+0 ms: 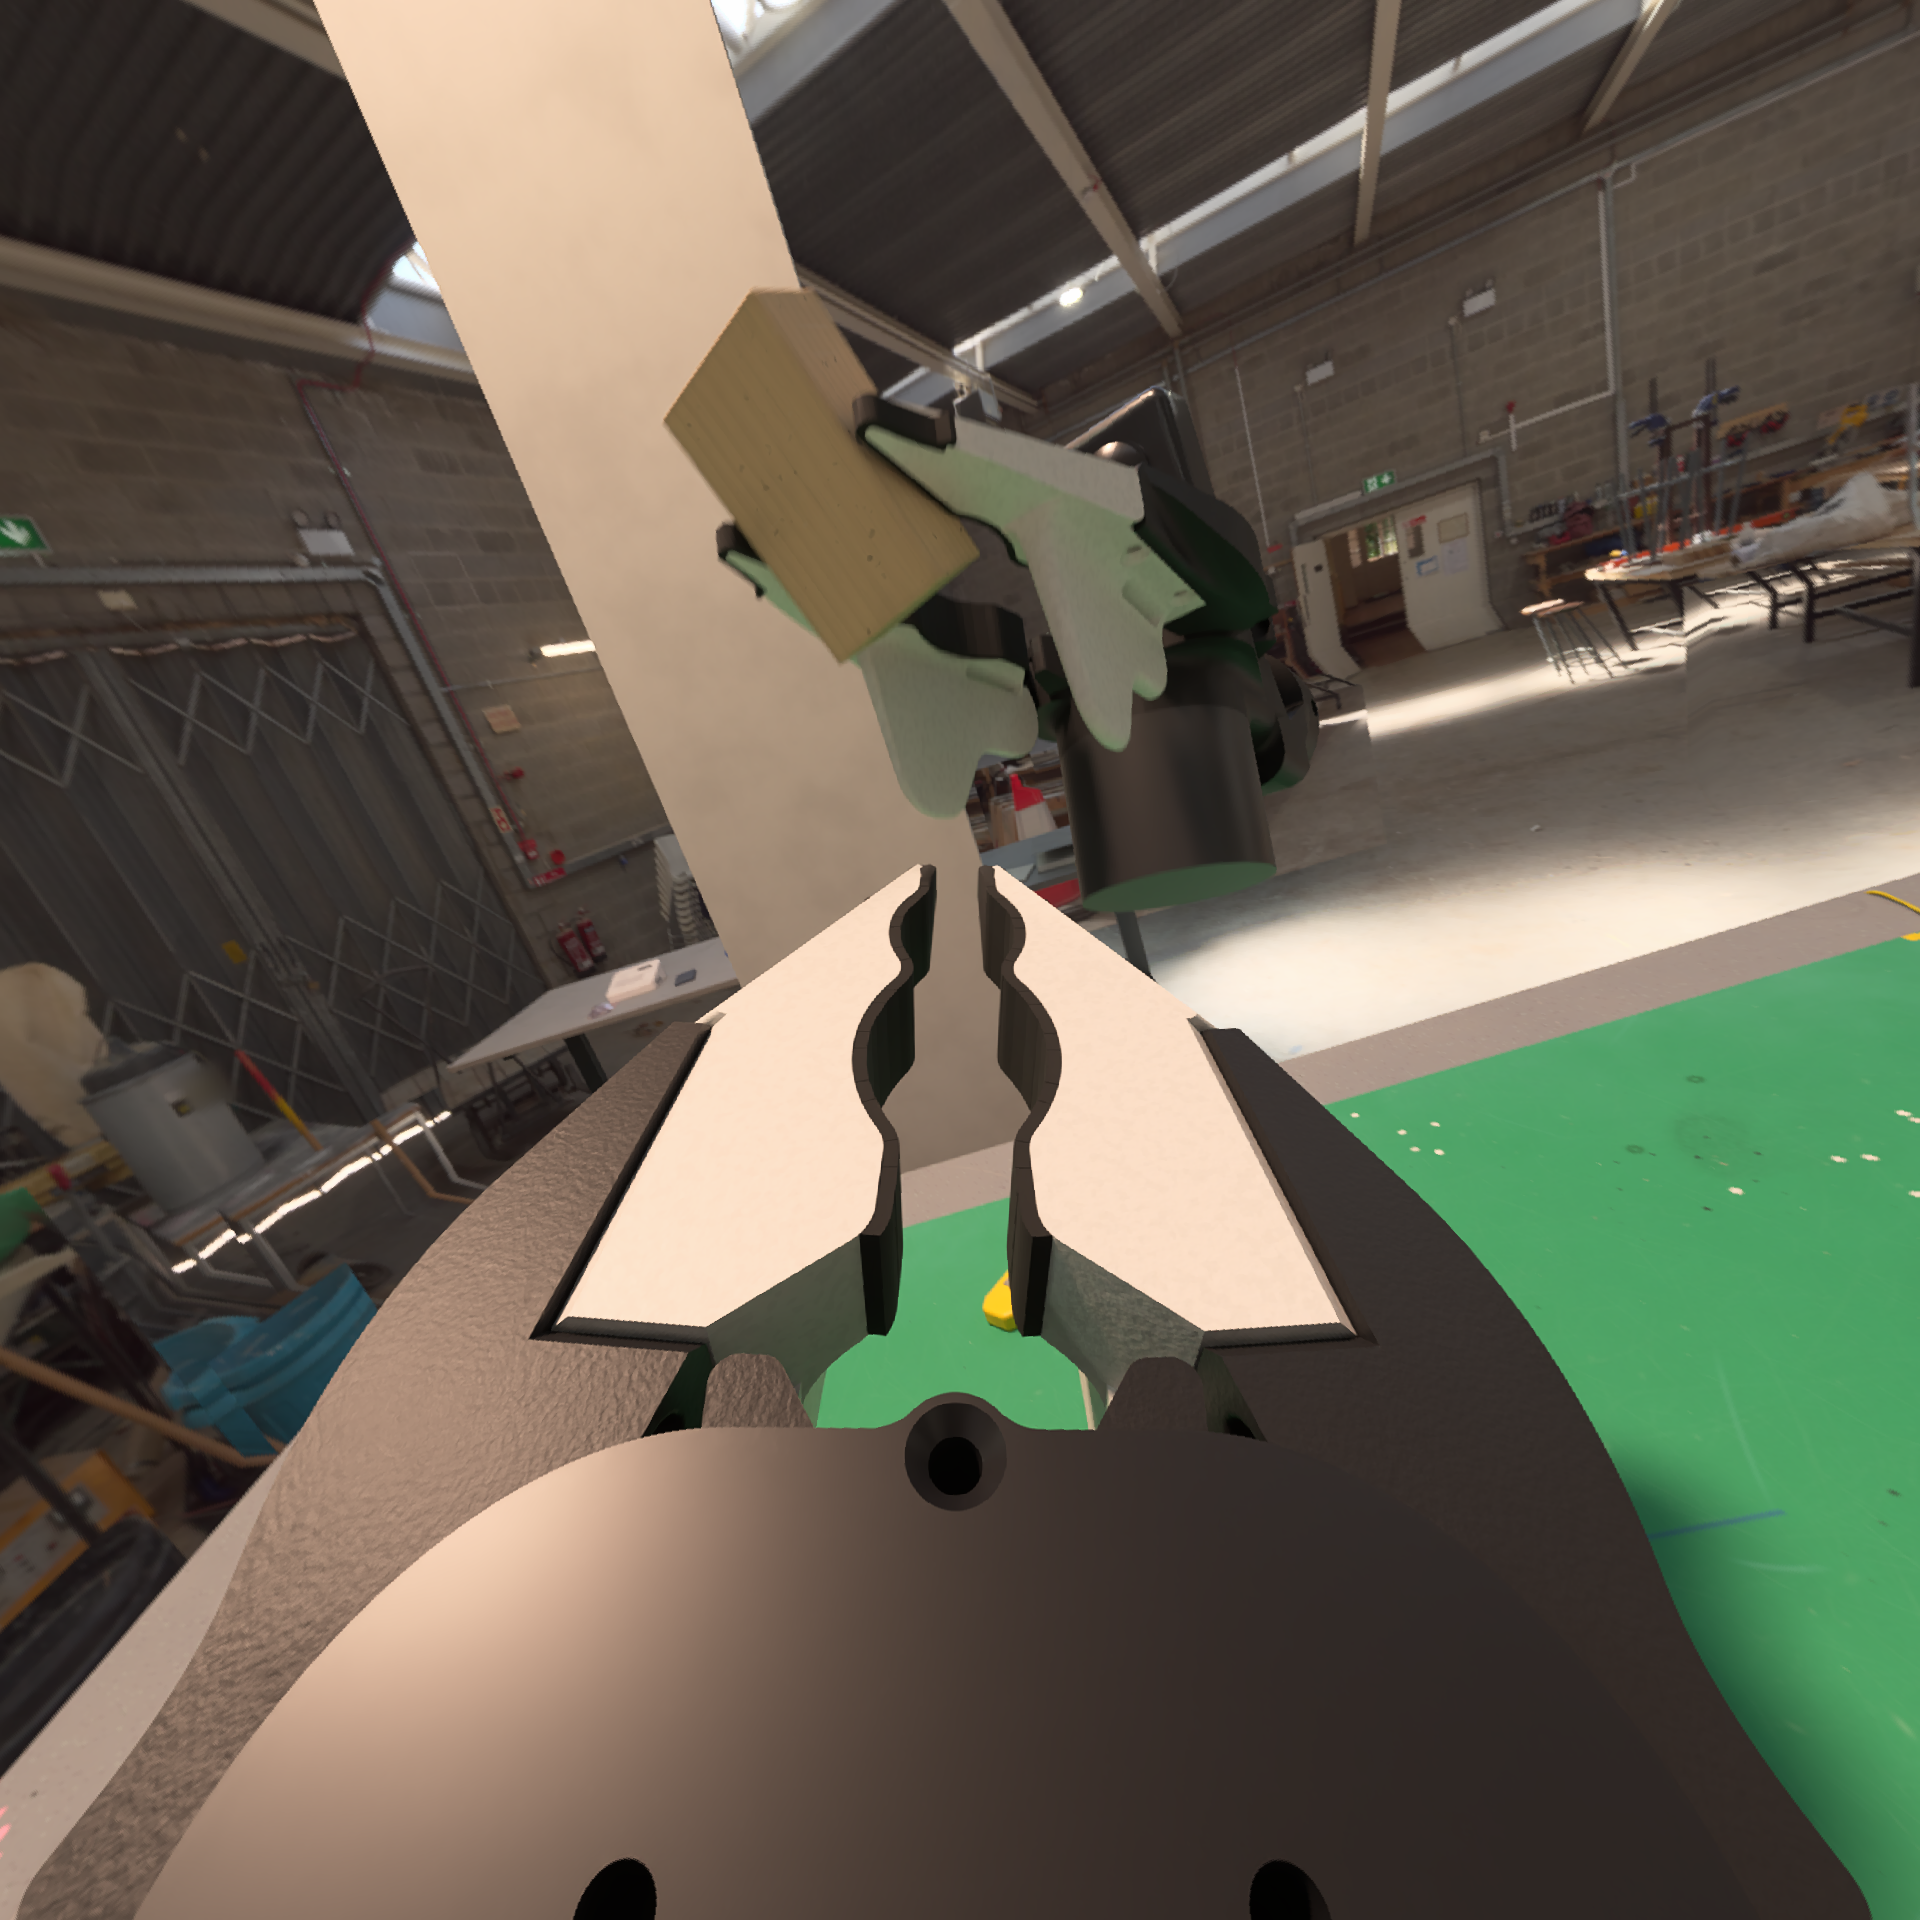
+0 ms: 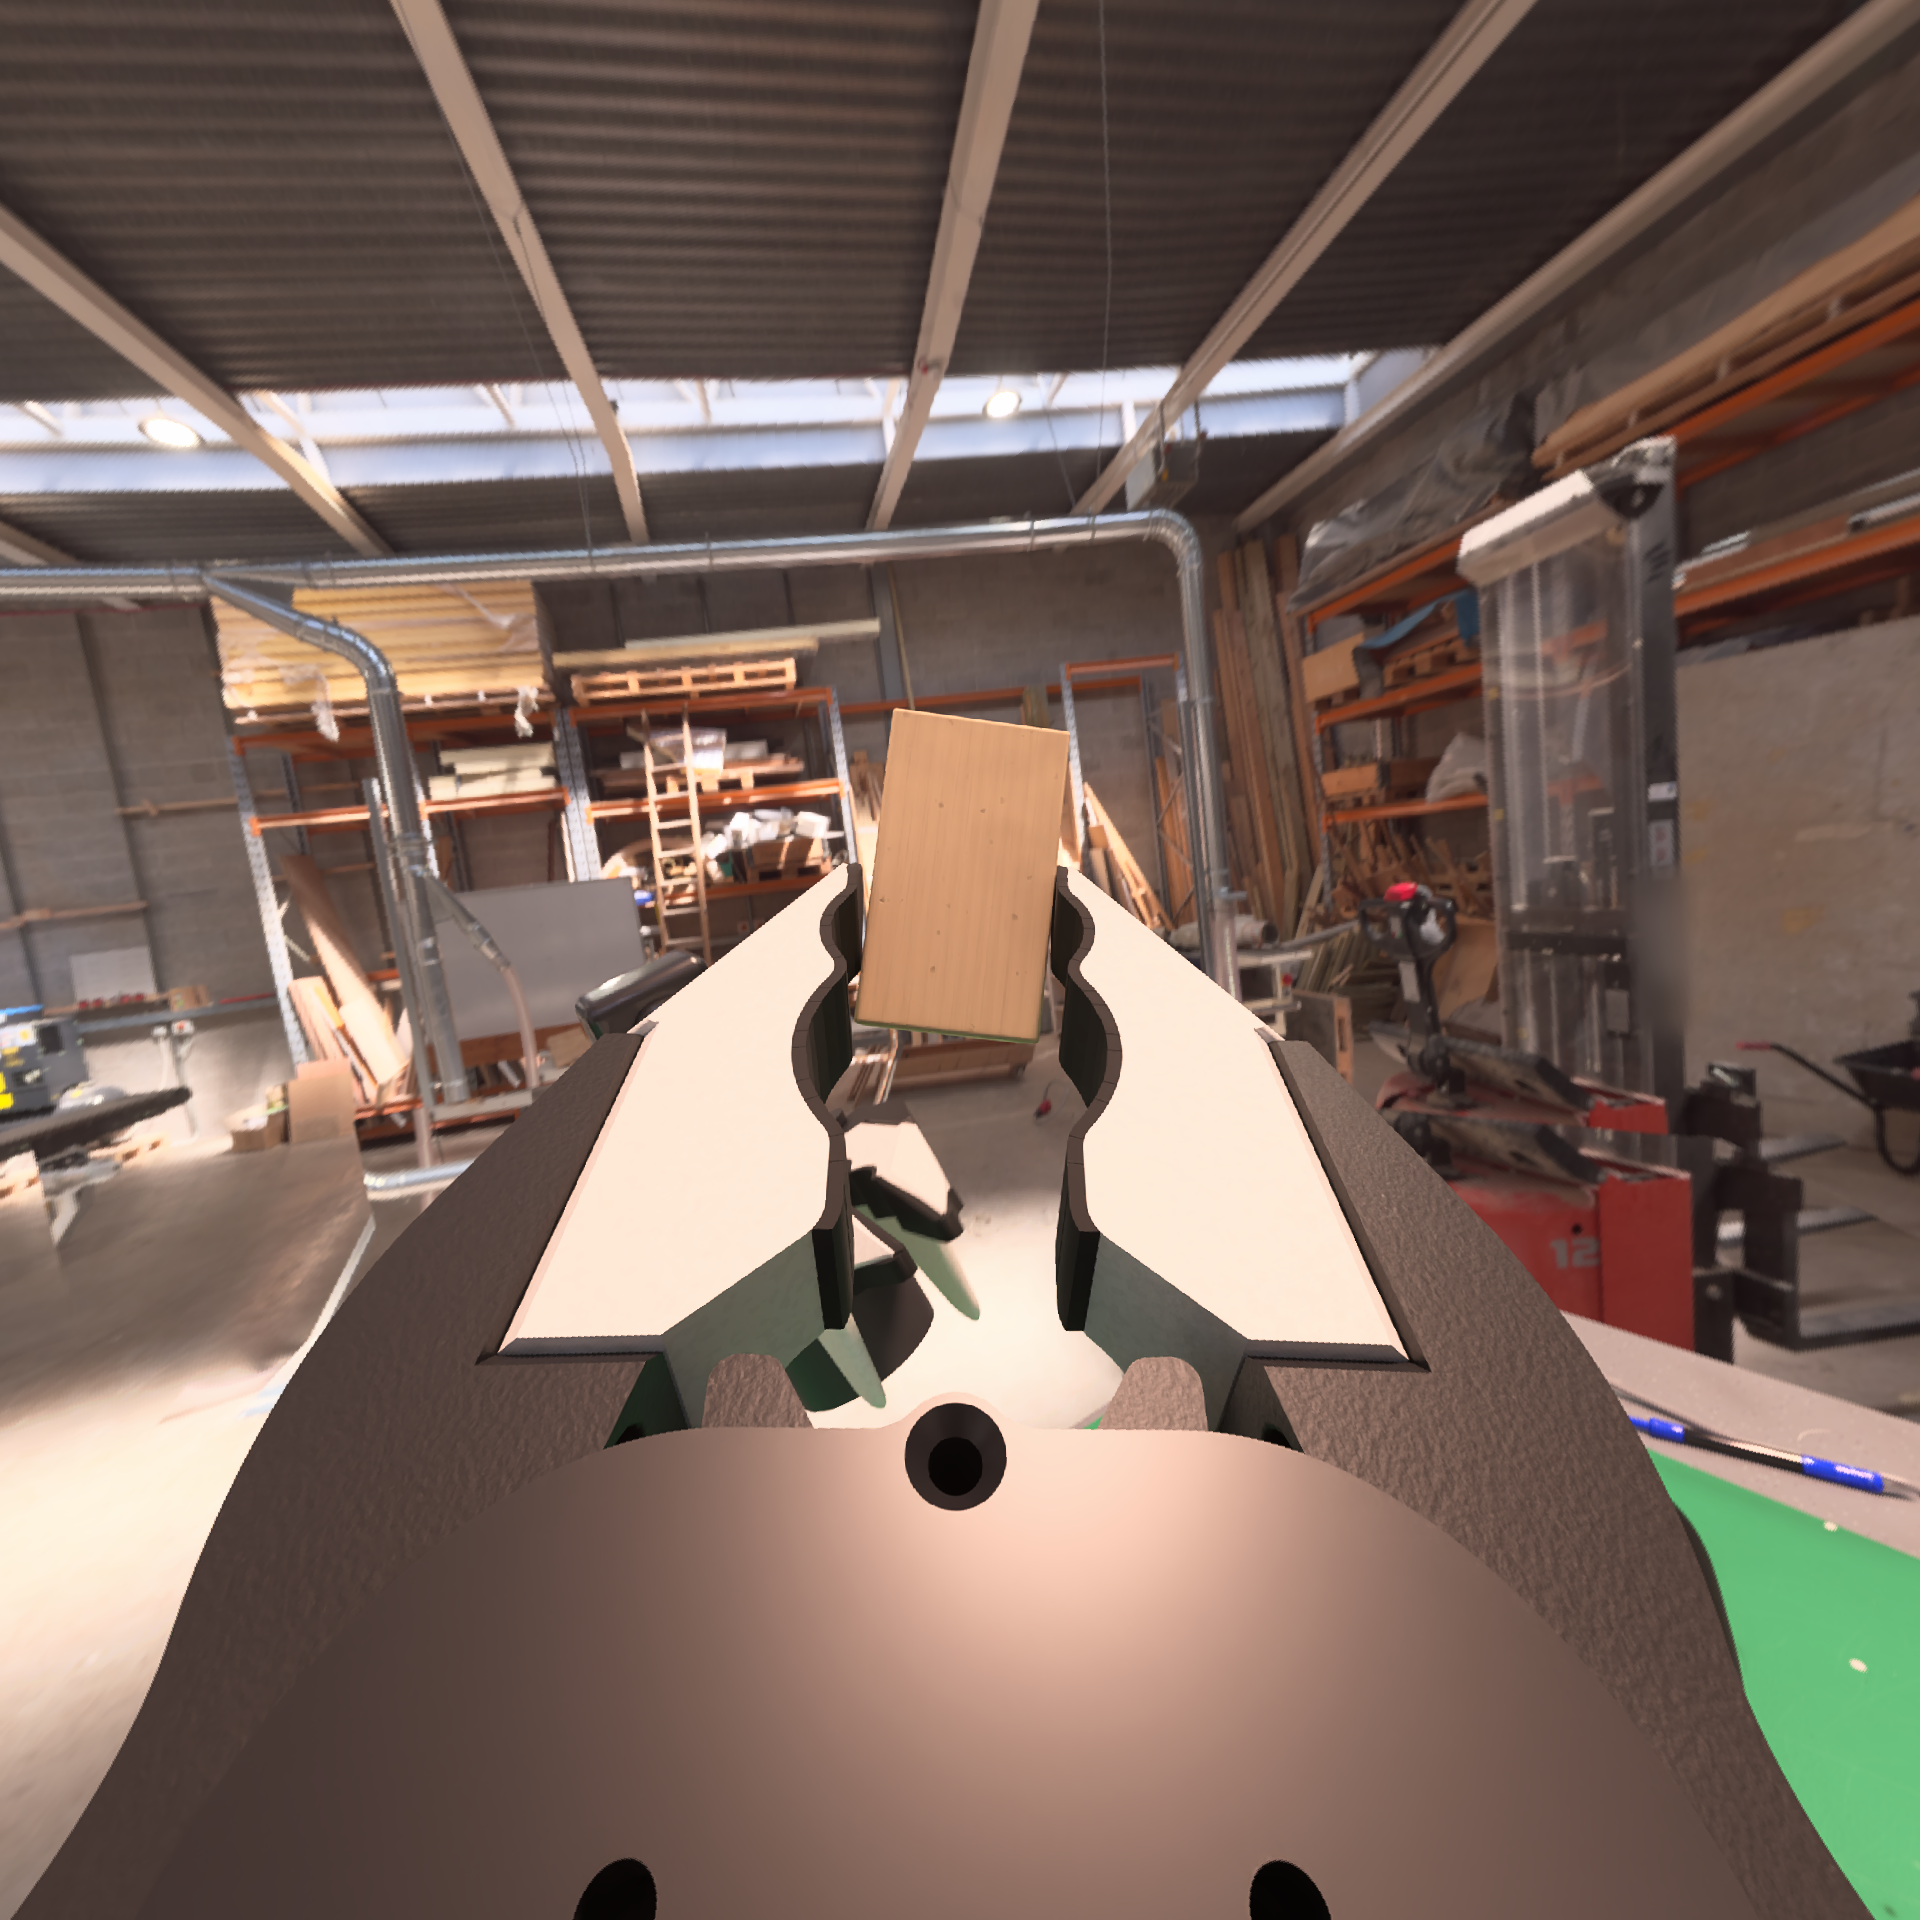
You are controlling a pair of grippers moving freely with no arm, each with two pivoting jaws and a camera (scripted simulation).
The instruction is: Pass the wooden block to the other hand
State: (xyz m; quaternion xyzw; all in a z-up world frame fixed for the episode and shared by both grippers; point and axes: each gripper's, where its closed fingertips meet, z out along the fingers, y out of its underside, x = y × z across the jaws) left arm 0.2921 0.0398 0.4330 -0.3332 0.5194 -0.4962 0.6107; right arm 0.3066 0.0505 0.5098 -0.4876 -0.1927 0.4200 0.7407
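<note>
Left wrist view: my left gripper (image 1: 957,883) is nearly pressed together and empty, above the green mat (image 1: 1662,1195). Ahead and higher, my right gripper (image 1: 821,483) pinches the wooden block (image 1: 816,468).

Right wrist view: fingertips clamp the block's lower half; its upper half is free. Step in hand: presentation. Next, I probably spread the left tongs and close on the free end.

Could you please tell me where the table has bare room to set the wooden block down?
The green mat lies mostly bare from the left tool out to the table's grey edge. A small yellow object sits under that tool; a blue pen lies on the grey edge. The right tool holds the wooden block aloft.
</note>
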